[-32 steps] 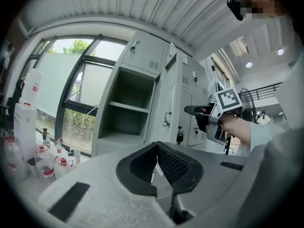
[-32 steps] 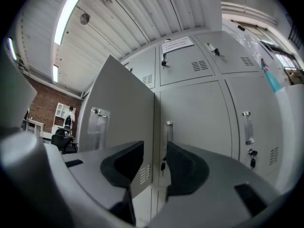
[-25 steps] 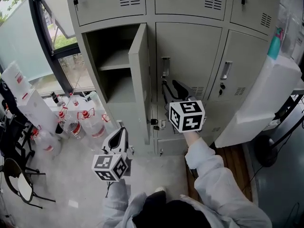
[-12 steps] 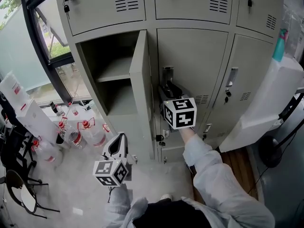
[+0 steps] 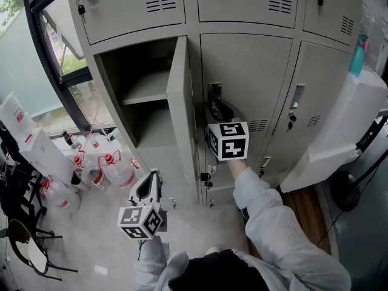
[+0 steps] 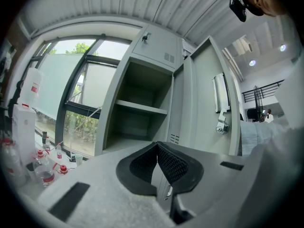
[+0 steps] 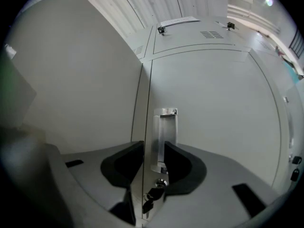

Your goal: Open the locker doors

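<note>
Grey sheet-metal lockers, this row: one open door (image 5: 180, 111) with one flat shelf (image 5: 144, 90) inside. Two are shut, middle door (image 5: 251, 71) and right door (image 5: 318, 83), both with louvred vents. Right claw (image 5: 213, 107) half-wide, straddling the middle door's chrome strip handle (image 7: 164, 137), not clamped. Left claw (image 5: 151, 176) pinched closed, empty, low beside the open door.

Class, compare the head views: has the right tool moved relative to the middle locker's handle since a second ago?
Yes. The right tool has moved up and left toward the handle, which now stands between its jaws.
</note>
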Motion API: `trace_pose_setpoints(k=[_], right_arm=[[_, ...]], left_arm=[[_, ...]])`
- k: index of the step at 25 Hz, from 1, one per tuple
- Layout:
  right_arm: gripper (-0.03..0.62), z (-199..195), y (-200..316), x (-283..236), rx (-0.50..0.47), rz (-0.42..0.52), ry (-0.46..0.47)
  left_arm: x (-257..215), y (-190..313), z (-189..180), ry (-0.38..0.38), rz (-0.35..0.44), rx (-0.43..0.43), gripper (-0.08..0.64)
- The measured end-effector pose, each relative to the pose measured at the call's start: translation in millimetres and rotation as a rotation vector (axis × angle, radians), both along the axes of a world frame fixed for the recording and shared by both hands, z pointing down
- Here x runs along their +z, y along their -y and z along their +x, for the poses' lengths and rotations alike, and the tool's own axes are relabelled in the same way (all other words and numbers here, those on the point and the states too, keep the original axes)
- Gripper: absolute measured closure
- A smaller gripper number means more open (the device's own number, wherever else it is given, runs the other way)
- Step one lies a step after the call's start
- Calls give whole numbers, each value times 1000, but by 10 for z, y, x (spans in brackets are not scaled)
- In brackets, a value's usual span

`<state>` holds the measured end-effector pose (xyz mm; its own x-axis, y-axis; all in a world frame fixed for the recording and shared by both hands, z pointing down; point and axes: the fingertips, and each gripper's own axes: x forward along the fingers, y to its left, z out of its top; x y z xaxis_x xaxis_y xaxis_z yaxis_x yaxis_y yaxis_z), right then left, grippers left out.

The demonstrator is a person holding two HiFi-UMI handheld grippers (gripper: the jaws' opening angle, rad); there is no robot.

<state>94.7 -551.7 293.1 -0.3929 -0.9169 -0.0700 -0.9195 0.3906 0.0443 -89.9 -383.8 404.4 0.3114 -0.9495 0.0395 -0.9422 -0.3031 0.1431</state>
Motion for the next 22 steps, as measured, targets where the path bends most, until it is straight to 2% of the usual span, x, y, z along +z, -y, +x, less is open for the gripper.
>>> trace_pose_setpoints(k=[11, 22], right_arm=[[460, -82, -94, -14, -33, -6, -22], [460, 31, -581, 0, -71, -11, -17]], left_arm=[[32, -111, 69, 2, -8, -10, 552], [73, -630, 243, -15, -23, -63, 552]])
